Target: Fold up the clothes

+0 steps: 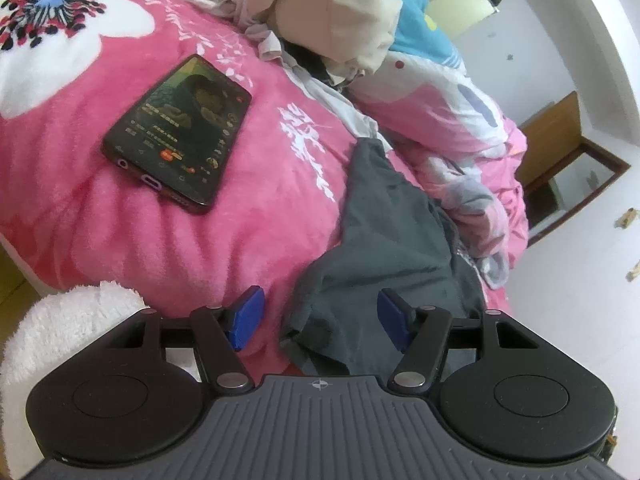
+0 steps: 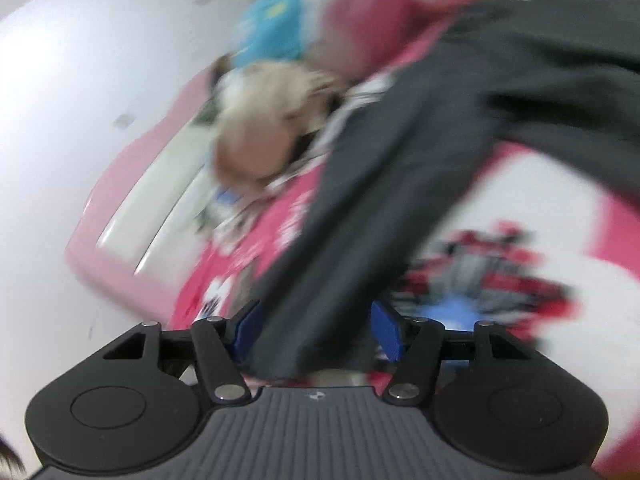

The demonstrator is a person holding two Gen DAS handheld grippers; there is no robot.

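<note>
My left wrist camera sits low over the pink blanket [image 1: 168, 240], facing along the bed toward the clothes pile [image 1: 332, 12]. My right wrist camera, blurred, looks close along the dark garment [image 2: 380, 184]. Both share blanket, garment and pile.

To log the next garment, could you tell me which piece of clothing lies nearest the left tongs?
The dark grey garment, lying between the open left tongs; the beige one sits far back.

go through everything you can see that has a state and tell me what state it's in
left gripper: open, pads either side of the garment's near edge
right gripper: open, garment between the pads, view blurred
dark grey garment: crumpled, unfolded on the bed
phone: face up, screen lit
clothes pile: heaped, unfolded
</note>
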